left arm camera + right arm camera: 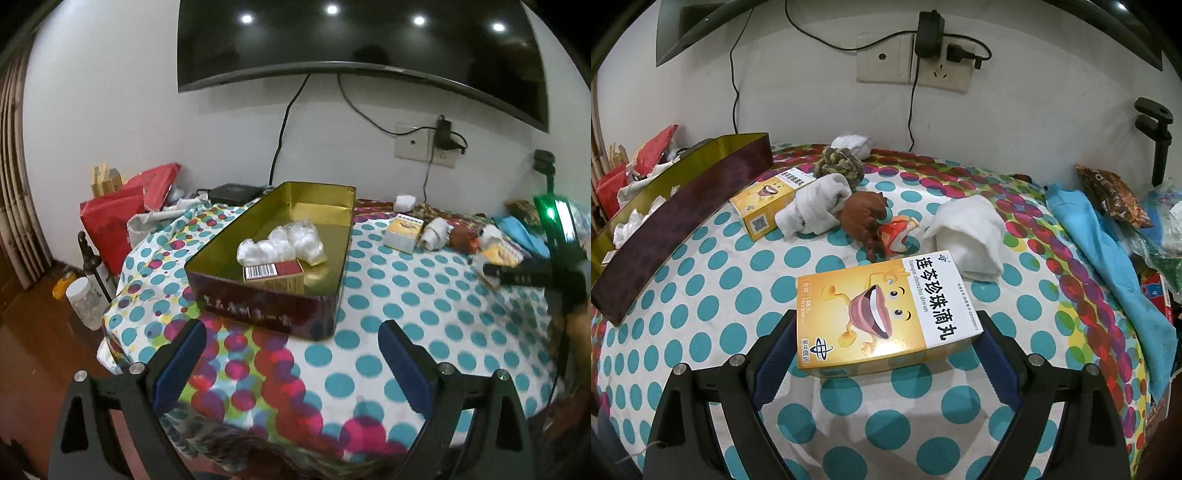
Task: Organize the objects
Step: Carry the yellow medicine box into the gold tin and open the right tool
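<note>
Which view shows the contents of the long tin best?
The left wrist view: it looks down into the tin, showing crumpled plastic bags and a red box. The right wrist view shows mostly its outer wall, with only scraps of plastic inside.

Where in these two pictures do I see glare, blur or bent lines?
Left wrist view: ceiling lights glare on the dark screen; the right gripper at the edge is blurred. Right wrist view: the yellow box is sharp; the tin wall curves from fisheye distortion.
</note>
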Available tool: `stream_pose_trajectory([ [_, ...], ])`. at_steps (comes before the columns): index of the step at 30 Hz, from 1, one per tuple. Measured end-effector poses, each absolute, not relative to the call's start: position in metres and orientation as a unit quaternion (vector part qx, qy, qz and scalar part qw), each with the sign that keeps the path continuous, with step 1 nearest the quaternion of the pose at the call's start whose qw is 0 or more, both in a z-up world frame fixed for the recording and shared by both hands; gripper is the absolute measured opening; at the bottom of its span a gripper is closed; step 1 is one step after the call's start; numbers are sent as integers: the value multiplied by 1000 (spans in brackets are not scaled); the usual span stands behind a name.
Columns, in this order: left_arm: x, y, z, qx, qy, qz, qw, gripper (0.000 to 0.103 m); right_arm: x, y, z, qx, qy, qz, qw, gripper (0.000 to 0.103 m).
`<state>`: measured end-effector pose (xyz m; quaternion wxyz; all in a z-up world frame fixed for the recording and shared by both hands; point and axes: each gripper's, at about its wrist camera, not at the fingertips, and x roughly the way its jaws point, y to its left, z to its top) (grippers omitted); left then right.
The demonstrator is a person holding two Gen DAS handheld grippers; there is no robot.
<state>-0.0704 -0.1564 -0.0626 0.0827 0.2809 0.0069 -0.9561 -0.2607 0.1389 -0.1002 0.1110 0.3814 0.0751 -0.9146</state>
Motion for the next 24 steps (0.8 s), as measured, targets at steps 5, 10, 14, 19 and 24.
stream_pose_trajectory([
  [5, -68, -166, -72, 290, 43, -953, 73, 96, -253, 127, -96, 380, 71, -915, 111, 90],
  [10, -63, -176, -67, 274, 54, -956, 87, 96, -241, 72, -64, 351, 89, -920, 149, 90],
  [14, -63, -185, -67, 276, 62, -954, 97, 96, -239, 10, -42, 336, 106, -915, 197, 90],
  [19, -62, -191, -68, 277, 70, -952, 110, 96, -248, -55, -36, 340, 112, -904, 231, 90],
  [24, -62, -194, -68, 273, 71, -952, 115, 96, -254, -94, -47, 354, 124, -896, 237, 90],
])
